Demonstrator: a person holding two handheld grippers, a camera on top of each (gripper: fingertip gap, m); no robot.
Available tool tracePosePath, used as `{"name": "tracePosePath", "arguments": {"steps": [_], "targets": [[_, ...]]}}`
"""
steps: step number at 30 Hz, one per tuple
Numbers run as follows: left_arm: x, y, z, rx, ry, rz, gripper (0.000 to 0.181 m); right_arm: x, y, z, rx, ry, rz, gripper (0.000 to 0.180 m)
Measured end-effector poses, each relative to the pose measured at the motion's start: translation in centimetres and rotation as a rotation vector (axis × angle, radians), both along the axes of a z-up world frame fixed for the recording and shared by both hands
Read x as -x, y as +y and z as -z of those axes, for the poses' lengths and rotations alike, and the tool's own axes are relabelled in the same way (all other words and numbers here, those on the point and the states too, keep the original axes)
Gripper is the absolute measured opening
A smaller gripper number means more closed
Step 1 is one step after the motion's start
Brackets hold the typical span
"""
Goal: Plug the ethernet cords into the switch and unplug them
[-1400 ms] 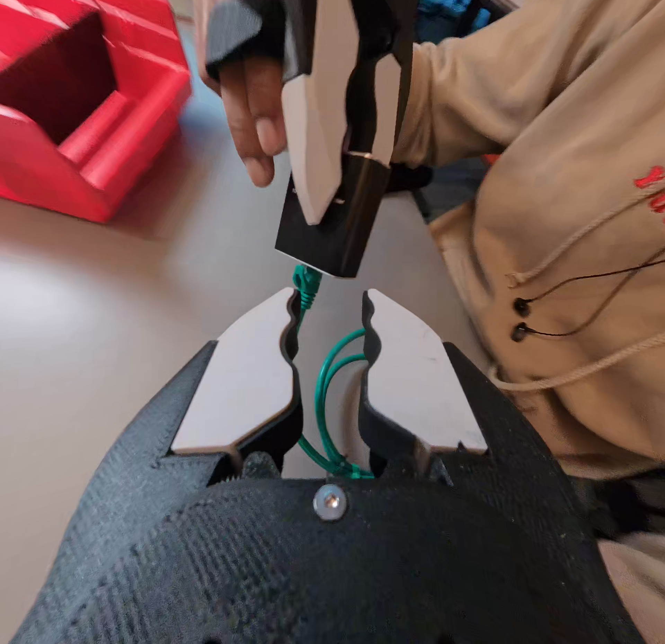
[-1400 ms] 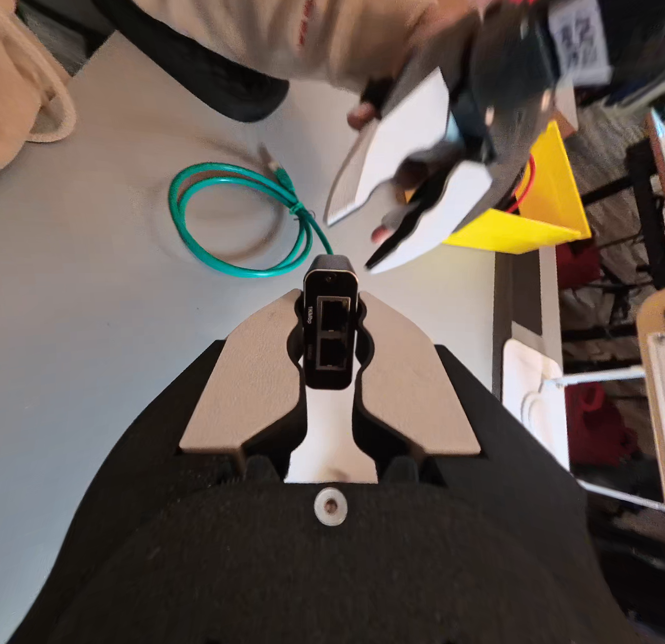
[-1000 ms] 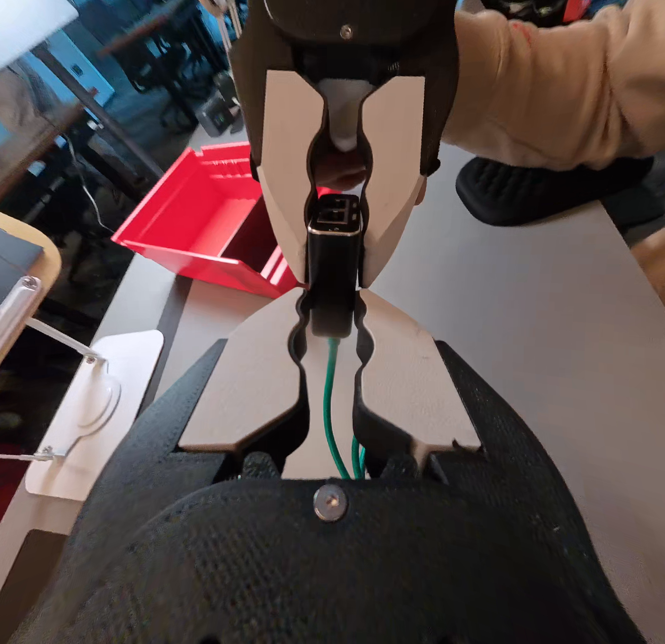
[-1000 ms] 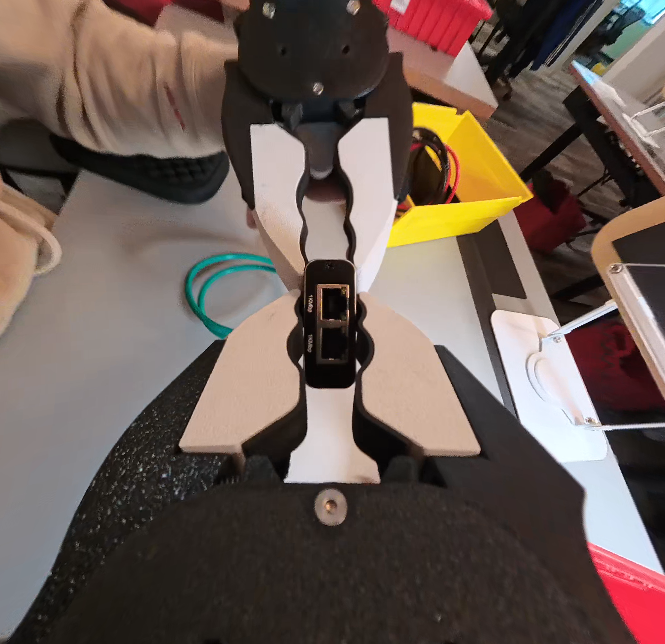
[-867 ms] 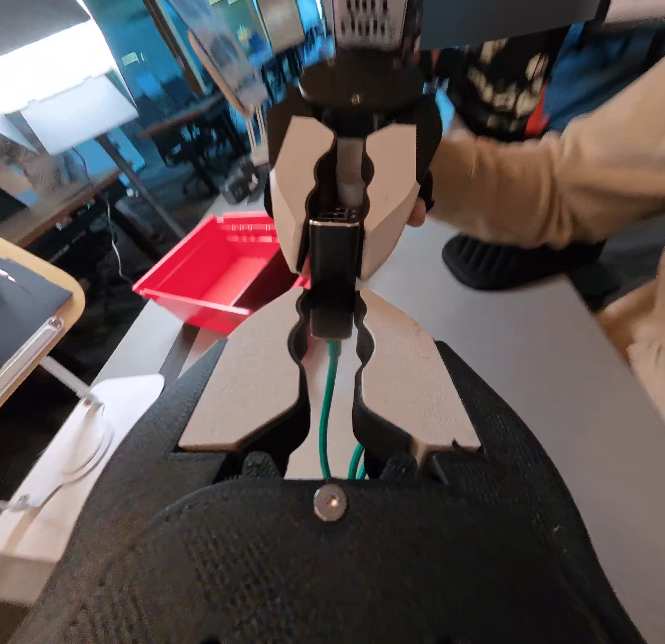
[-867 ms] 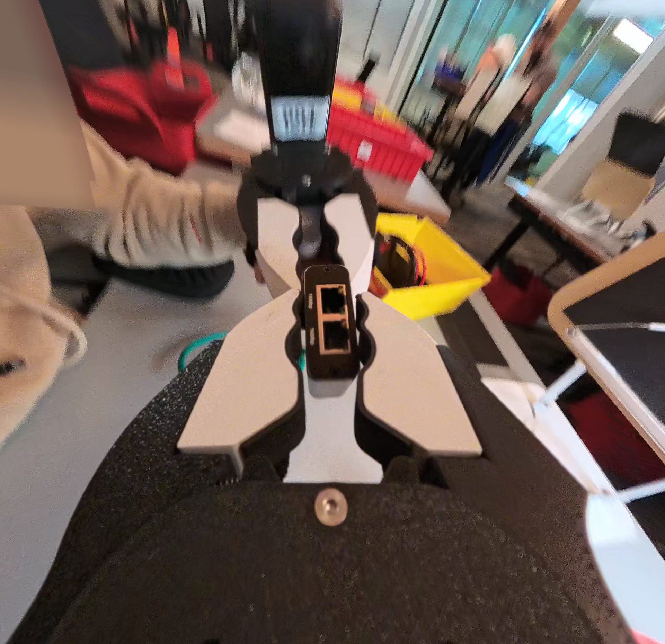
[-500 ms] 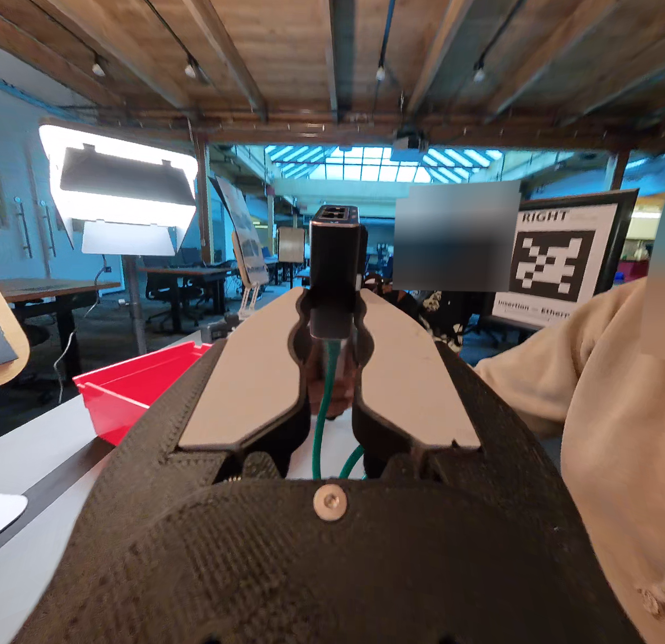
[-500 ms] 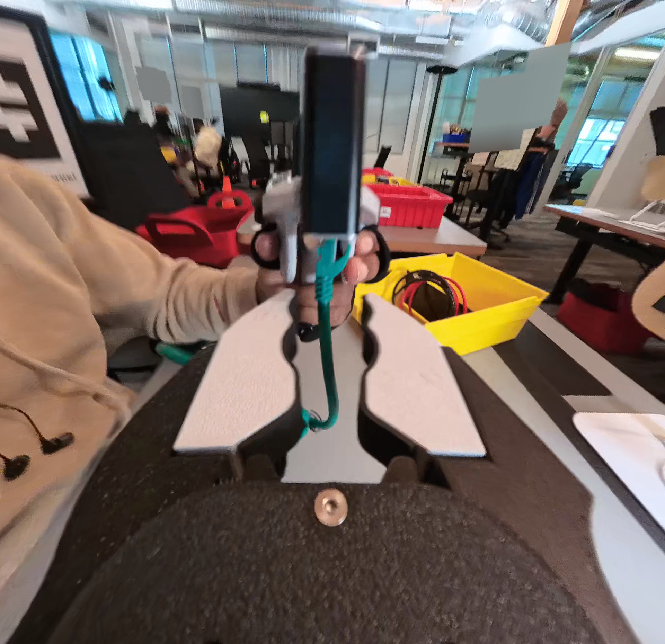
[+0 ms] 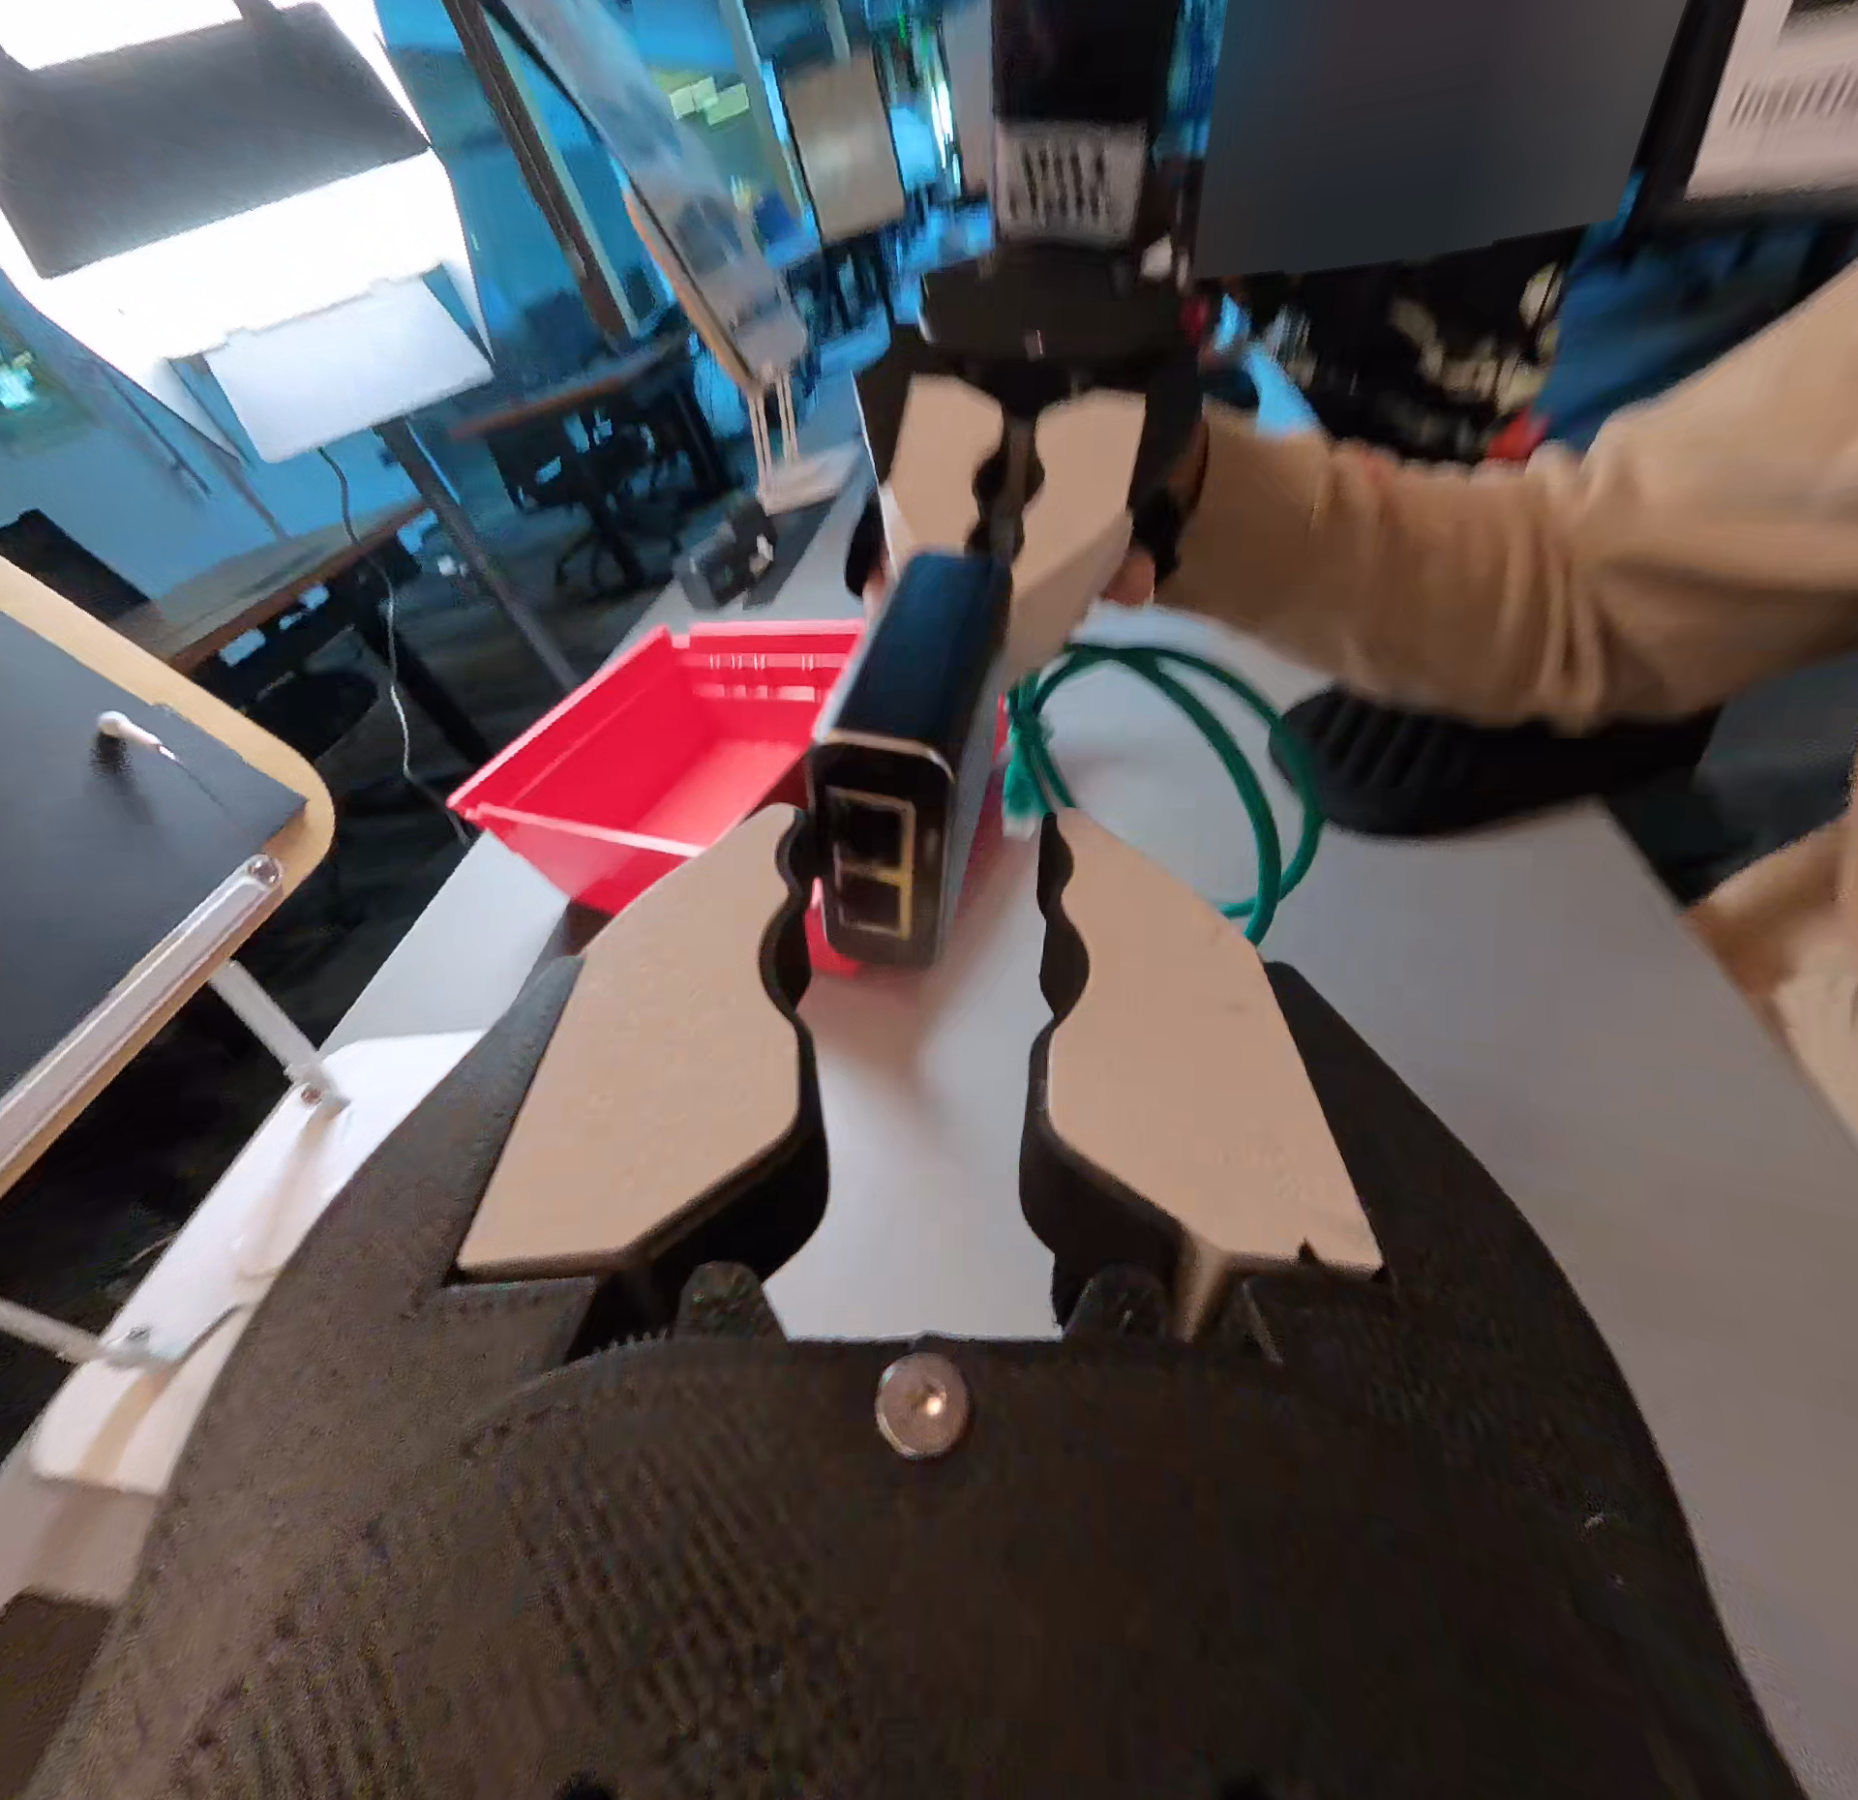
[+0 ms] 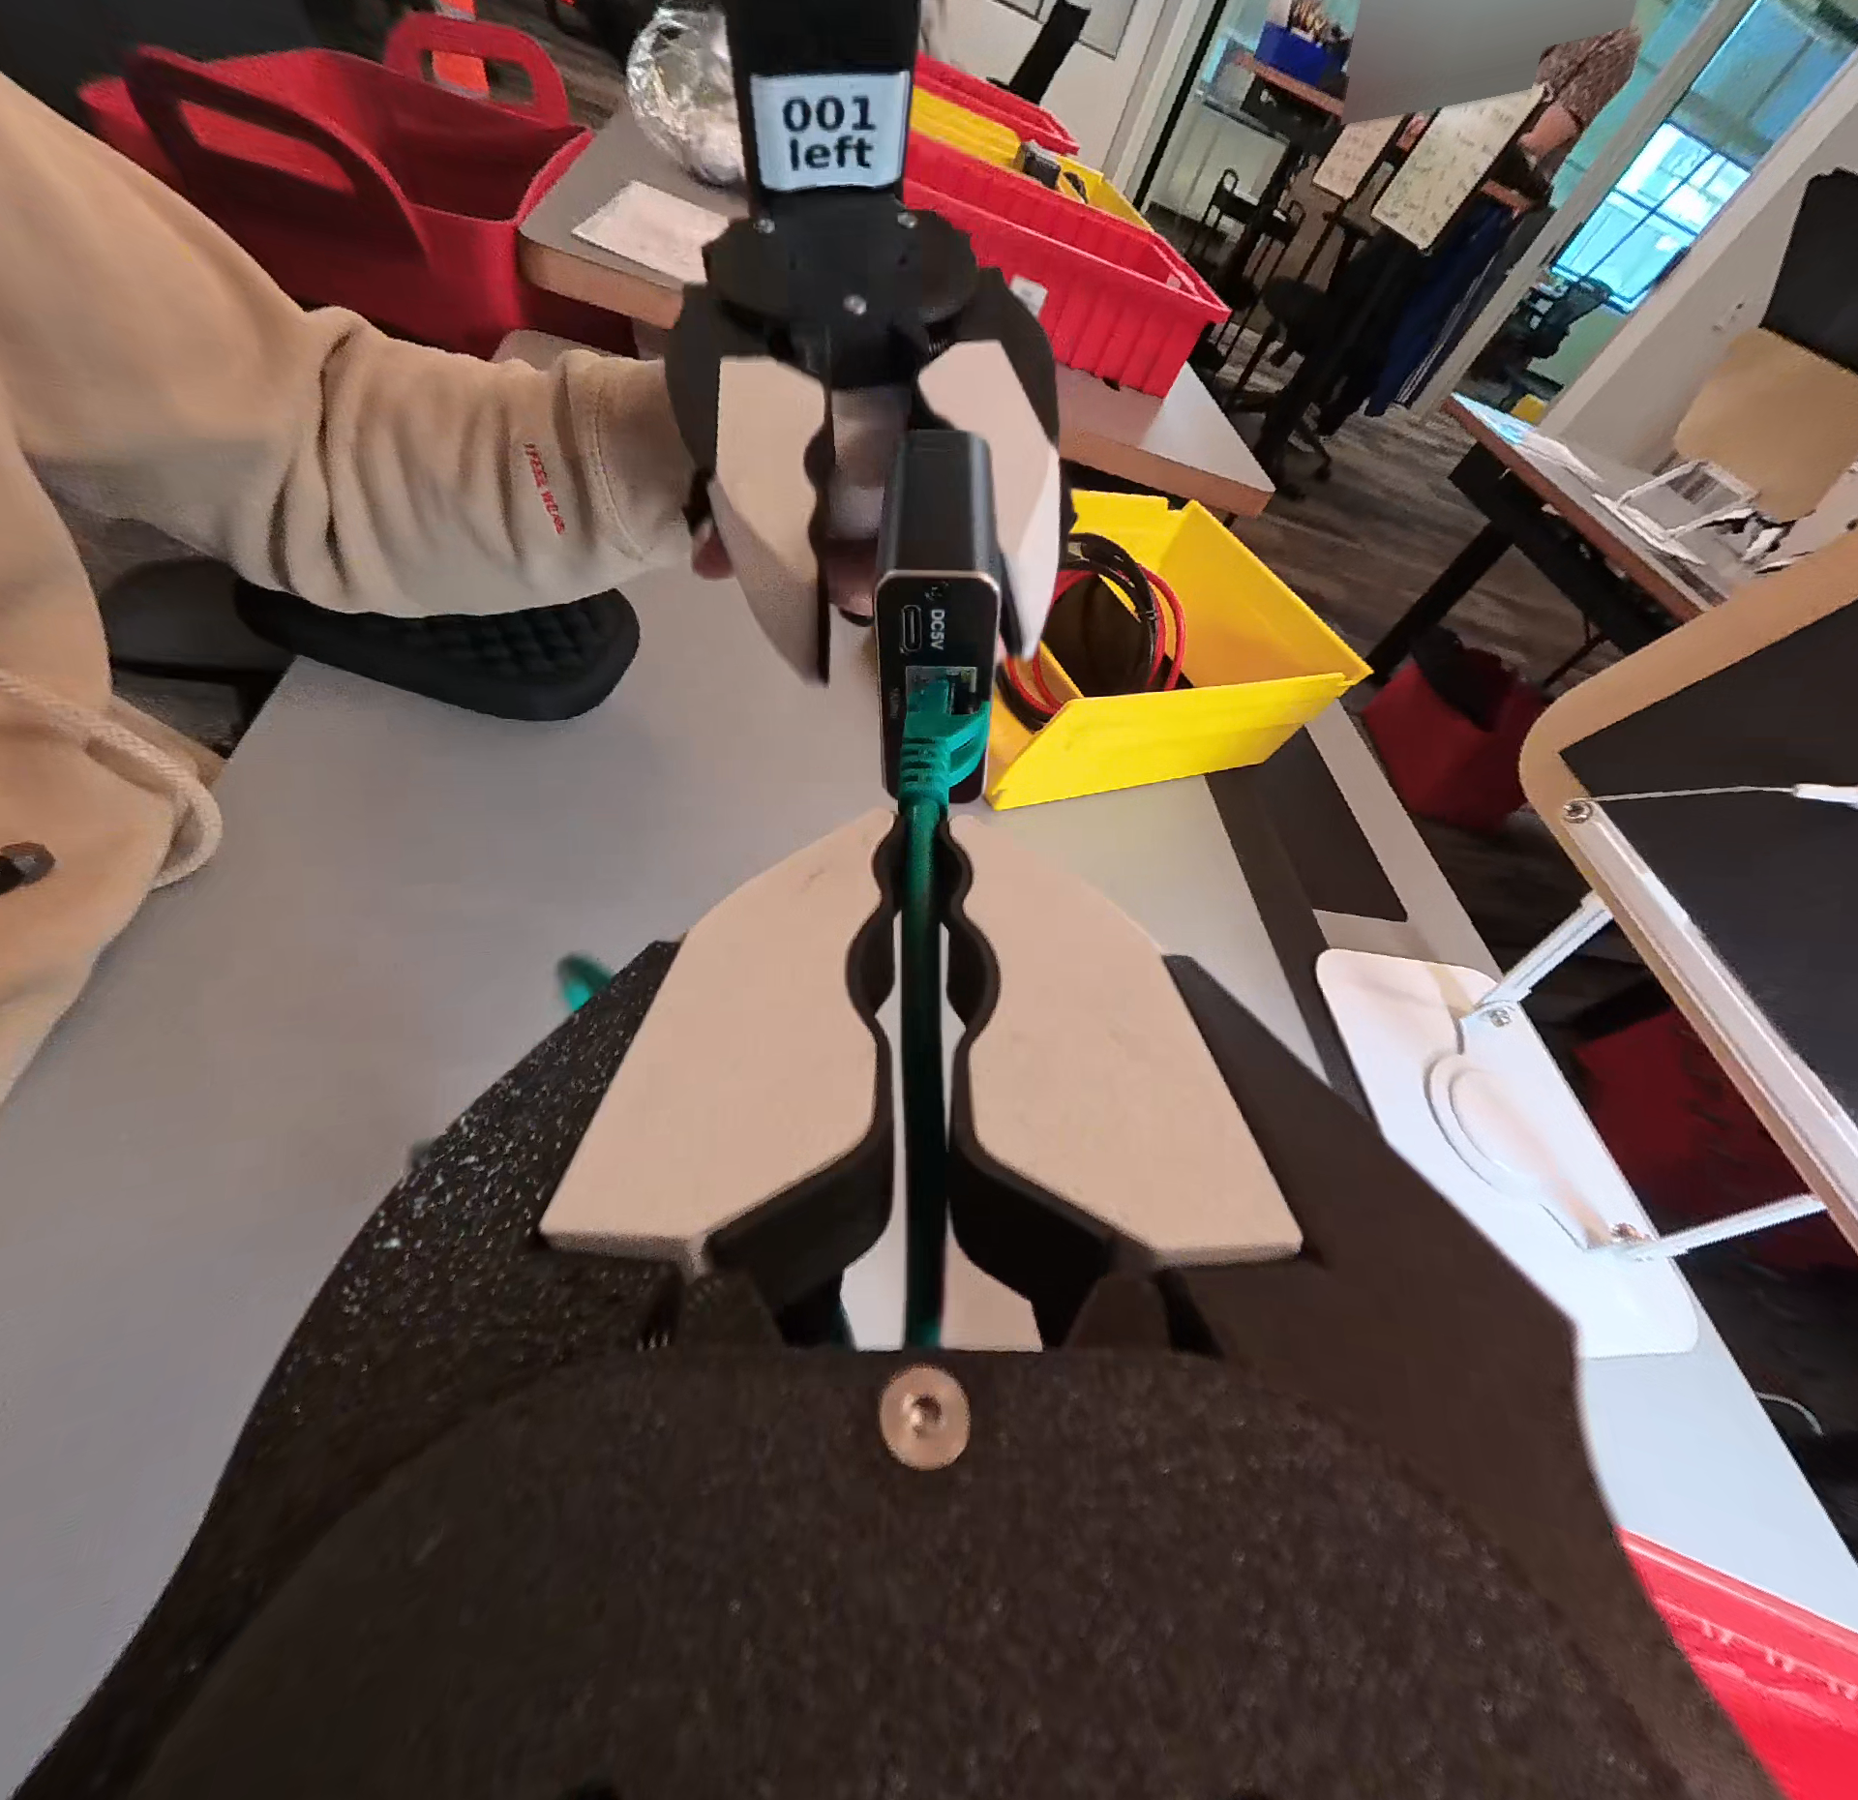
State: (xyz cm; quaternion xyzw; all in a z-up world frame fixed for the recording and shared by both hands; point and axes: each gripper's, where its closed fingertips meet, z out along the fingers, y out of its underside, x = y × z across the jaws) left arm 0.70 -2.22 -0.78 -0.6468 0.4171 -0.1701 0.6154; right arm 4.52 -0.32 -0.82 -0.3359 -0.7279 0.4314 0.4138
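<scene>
The grey table (image 10: 452, 897) is the work surface, with a red bin (image 9: 643, 776) off one edge and a yellow bin (image 10: 1206, 706) holding coiled wires off the other; both bins sit clear of the action, which takes place in the air above the tabletop, probably so the two tools can meet head-on.

The left gripper (image 9: 917, 832) has its claw spread wide; the black switch (image 9: 905, 706) sits in that gap, leaning against one finger and free of the other, so it is not pinched there. The right gripper (image 10: 920, 827) has its claw pressed together on the green ethernet cord (image 10: 920, 1048) just behind the plug (image 10: 935, 736); gripping so near the connector gives a stiff hold for pushing or pulling along the port's axis. The plug is seated in the switch's rear port; the two front ports facing the left wrist view are empty.

What carries the switch is hard to judge; it may hang on the seated plug alone, or rest partly on the left finger. The slack of the cord lies looped on the table, with its free end just beside the switch in the left wrist view; motion blur smears that view, and the plug's latch tab cannot be made out.
</scene>
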Motion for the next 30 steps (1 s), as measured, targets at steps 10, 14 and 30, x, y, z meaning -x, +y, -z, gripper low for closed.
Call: {"name": "tracePosePath", "arguments": {"steps": [10, 14, 30], "targets": [[-0.4, 1.4, 0.3, 0.025, -0.096, -0.028, 0.026, 0.5, 1.9, -0.6, 0.031, 0.036, 0.103, 0.011], [0.8, 2.5, -0.9, 0.108, -0.396, -0.024, 0.026, 0.9, 4.4, -4.3, 0.065, 0.205, 0.349, 0.032], [8.4, 6.3, 0.2, 0.252, -0.968, -0.264, 0.025, 10.9, -8.2, 7.6, 0.712, 0.008, 0.127, 0.051]]}}
